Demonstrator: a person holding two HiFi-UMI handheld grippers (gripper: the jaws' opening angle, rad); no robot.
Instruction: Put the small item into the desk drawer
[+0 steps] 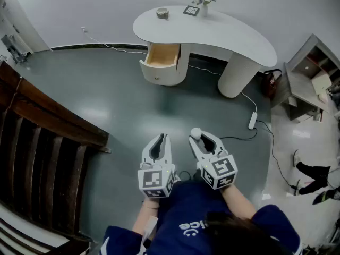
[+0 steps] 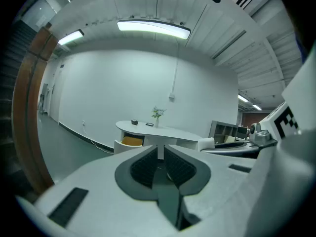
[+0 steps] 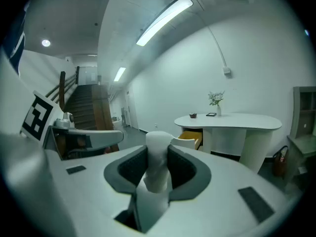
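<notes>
At the lower centre of the head view, the right gripper [image 1: 197, 138] is seen clamped on the small white item [image 1: 196, 133]. Its ribbed dark pads [image 3: 132, 168] are pressed against the item's smooth, rounded, column-like body, which stands up past the tips. Just beside it, the left gripper [image 1: 159, 141] is held with its jaws together and nothing between them. The open drawer [image 1: 162, 55], pale wood inside behind a curved white front, is seen at the upper centre, well apart, under the kidney-shaped white desk [image 1: 223, 33]. A firm, level grip is advised across the glossy grey floor [image 1: 106, 105]. Release is best left until the item is over the drawer's opening.
</notes>
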